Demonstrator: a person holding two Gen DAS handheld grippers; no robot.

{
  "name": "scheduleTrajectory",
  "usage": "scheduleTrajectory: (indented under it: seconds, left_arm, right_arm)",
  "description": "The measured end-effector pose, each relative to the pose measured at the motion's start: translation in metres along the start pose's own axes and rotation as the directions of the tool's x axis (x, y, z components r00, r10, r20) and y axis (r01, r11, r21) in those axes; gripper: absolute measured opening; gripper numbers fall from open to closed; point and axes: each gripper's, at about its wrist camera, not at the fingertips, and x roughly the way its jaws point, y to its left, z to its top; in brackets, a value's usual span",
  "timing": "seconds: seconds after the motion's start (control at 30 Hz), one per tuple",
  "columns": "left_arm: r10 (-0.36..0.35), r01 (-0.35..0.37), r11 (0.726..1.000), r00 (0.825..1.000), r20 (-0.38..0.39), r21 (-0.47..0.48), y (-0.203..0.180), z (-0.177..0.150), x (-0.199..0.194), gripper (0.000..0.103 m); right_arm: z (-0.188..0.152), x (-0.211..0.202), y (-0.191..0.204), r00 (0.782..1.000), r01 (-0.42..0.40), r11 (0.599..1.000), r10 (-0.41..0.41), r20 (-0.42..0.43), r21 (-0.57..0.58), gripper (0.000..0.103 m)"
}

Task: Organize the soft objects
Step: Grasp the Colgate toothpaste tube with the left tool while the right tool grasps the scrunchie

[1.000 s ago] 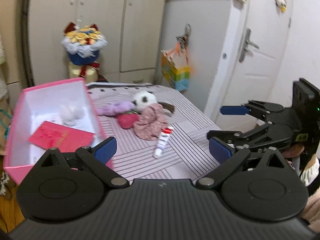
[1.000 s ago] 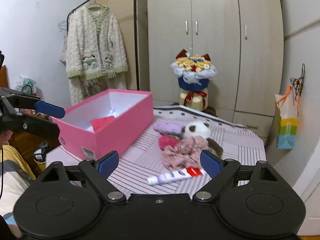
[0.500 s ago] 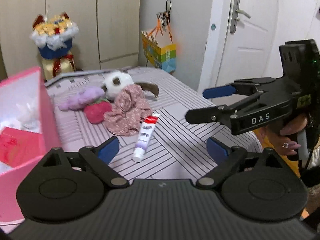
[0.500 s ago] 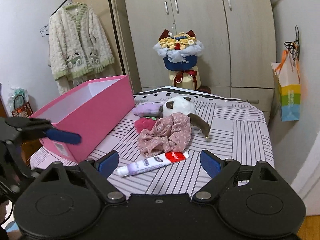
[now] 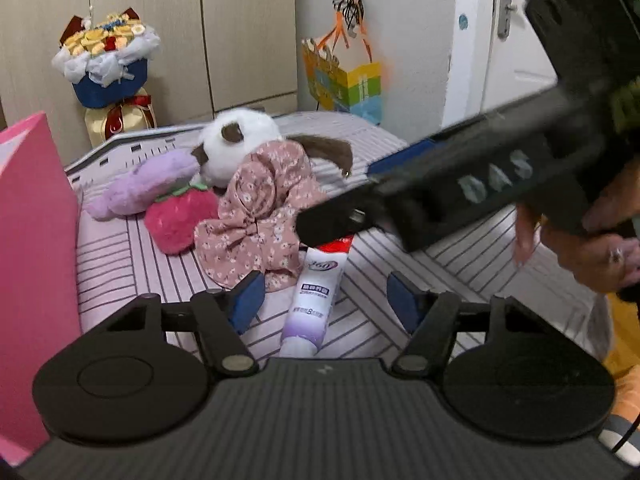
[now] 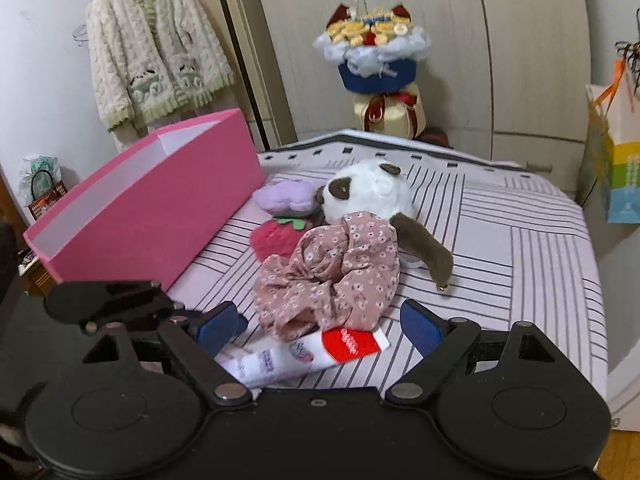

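Observation:
A pile of soft things lies on the striped table: a white-and-brown plush dog (image 5: 240, 140) (image 6: 368, 192), a purple plush (image 5: 148, 184) (image 6: 286, 196), a red plush strawberry (image 5: 180, 216) (image 6: 276, 236) and a pink floral cloth bow (image 5: 256, 220) (image 6: 332, 276). A toothpaste tube (image 5: 314, 296) (image 6: 304, 354) lies in front of them. My left gripper (image 5: 324, 300) is open around the tube's lower end. My right gripper (image 6: 320, 326) is open over the tube and the bow's near edge; it also crosses the left wrist view (image 5: 440, 192).
An open pink box (image 5: 32, 240) (image 6: 152, 204) stands at the table's left. A flower bouquet (image 6: 372, 52), wardrobe, hanging cardigan (image 6: 152, 48) and a coloured gift bag (image 5: 344, 80) are behind the table. A door is at the right.
Both grippers have moved forward and down toward the tube and the pile. The right gripper now crosses close in front of the left wrist camera.

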Motion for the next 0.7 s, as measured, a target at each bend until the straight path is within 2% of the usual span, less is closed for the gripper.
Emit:
scheduleTrajectory:
  seconds: [0.07,0.23,0.27,0.3,0.4,0.5,0.57,0.63,0.67,0.7]
  left_arm:
    - [-0.011,0.011,1.000,0.998,-0.055,0.002,0.000,0.001,0.010,0.054]
    - [0.024,-0.023,1.000,0.999,-0.047,0.008,-0.003,0.000,0.011,0.042]
    - [0.027,-0.027,1.000,0.999,-0.047,0.006,-0.003,-0.001,0.009,0.035]
    - [0.023,-0.023,1.000,0.999,-0.046,0.002,-0.003,-0.002,0.008,0.032]
    - [0.029,-0.029,0.999,0.999,-0.039,-0.016,-0.001,-0.004,0.007,0.028]
    - [0.041,-0.042,0.999,0.998,-0.037,-0.035,0.000,-0.002,0.010,0.029]
    - [0.056,-0.055,0.998,0.998,-0.032,0.014,-0.006,-0.002,0.012,0.029]
    - [0.061,-0.060,0.998,0.998,-0.027,0.023,-0.009,-0.001,0.013,0.029]
    - [0.058,-0.057,0.998,0.998,-0.029,0.010,-0.009,0.000,0.014,0.029]
    - [0.056,-0.056,0.998,0.998,-0.032,0.004,-0.008,0.000,0.015,0.029]
  right_arm:
    - [0.004,0.012,-0.002,1.000,-0.006,1.000,0.006,-0.025,0.002,0.091]
    - [0.011,0.041,-0.006,0.996,0.007,1.000,-0.006,-0.086,0.007,0.091]
    - [0.011,0.046,-0.006,0.995,0.024,1.000,-0.023,-0.096,0.007,0.091]
    - [0.011,0.051,-0.005,0.994,0.037,0.999,-0.037,-0.101,-0.003,0.091]
    - [0.010,0.060,-0.003,0.993,0.043,0.998,-0.048,-0.111,-0.044,0.091]
    - [0.007,0.065,0.004,0.991,0.065,0.991,-0.078,-0.112,-0.116,0.089]
    - [0.005,0.063,0.004,0.991,0.077,0.988,-0.091,-0.099,-0.131,0.079]
    - [0.005,0.058,0.002,0.993,0.080,0.987,-0.091,-0.078,-0.136,0.054]
    - [0.005,0.056,0.000,0.994,0.067,0.991,-0.076,-0.072,-0.119,0.048]
    - [0.006,0.054,-0.003,0.996,0.056,0.994,-0.063,-0.069,-0.098,0.036]
